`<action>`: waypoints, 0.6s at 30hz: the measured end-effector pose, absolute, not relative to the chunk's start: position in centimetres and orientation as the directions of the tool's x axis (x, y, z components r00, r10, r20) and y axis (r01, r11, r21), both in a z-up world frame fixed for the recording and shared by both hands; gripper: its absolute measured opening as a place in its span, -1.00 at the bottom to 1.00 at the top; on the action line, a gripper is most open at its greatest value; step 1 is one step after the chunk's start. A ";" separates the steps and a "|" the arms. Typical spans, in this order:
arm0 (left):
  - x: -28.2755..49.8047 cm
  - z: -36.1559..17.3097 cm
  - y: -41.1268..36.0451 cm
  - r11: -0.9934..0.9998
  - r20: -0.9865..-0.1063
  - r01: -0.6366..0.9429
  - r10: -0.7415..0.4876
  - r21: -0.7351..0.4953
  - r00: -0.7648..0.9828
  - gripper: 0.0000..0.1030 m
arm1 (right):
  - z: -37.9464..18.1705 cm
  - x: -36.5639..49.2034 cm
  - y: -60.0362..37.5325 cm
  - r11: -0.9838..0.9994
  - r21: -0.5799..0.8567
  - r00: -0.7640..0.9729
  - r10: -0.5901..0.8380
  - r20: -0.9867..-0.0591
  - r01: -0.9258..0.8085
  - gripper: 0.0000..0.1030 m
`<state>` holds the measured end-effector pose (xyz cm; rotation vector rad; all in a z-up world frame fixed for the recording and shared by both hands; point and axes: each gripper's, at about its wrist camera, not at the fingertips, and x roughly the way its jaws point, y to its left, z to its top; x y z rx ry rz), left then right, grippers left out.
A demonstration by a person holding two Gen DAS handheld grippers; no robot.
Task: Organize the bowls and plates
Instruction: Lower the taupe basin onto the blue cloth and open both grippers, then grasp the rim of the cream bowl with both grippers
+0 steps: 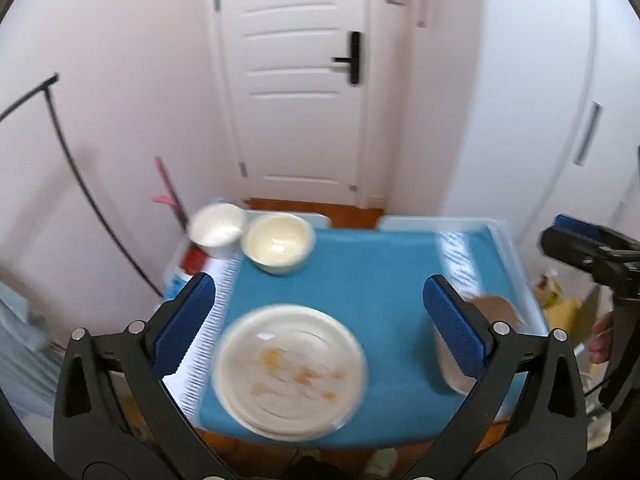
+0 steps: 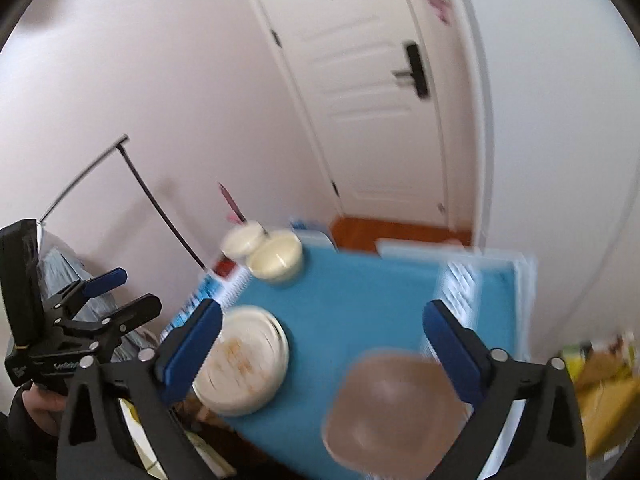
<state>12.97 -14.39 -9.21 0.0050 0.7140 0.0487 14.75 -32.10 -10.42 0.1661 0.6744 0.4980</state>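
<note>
Here, both tongs gape empty above the blue table (image 1: pixel 380 264): left tongs (image 1: pixel 316 322) over the stacked white plates (image 1: pixel 290 368), right tongs (image 2: pixel 320 342) over the brown dish (image 2: pixel 394 404).

**Middle of the blue mat open, dishes at the edges**

Seen from the near edge, the blue mat (image 1: pixel 360 280) lies bare through its centre and toward 12 and 1 o'clock. The stack of white plates (image 1: pixel 290 370) blocks the near side at 7 o'clock; the brown dish (image 2: pixel 394 404) fills 5 o'clock. At 11 o'clock the cream bowl (image 1: pixel 278 244) and white bowl (image 1: pixel 216 230) stand touching, with a pink-handled tool (image 1: pixel 168 186) leaning just behind.
</note>
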 end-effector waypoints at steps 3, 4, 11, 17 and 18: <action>15.2 -9.1 -10.6 0.996 -0.668 -0.085 0.065 0.002 0.742 1.00 | -9.4 16.9 -28.9 0.853 0.295 0.669 0.520 -0.530 -0.429 0.98; 16.0 -9.4 -9.2 0.995 -0.677 -0.096 0.064 -0.010 0.733 1.00 | -9.3 17.8 -27.7 0.856 0.289 0.666 0.515 -0.539 -0.429 0.98; 22.3 -13.8 -0.9 0.986 -0.751 -0.121 -0.005 -0.113 0.660 1.00 | -11.9 25.0 -20.6 0.891 0.295 0.615 0.452 -0.646 -0.344 0.99; 28.7 -19.6 3.0 0.975 -0.816 -0.098 -0.108 -0.197 0.568 0.84 | -17.2 31.5 -15.4 0.917 0.301 0.516 0.396 -0.760 -0.261 0.98; 29.8 -20.7 3.3 0.973 -0.829 -0.092 -0.127 -0.210 0.545 0.73 | -18.5 32.5 -14.8 0.921 0.304 0.499 0.387 -0.776 -0.242 0.96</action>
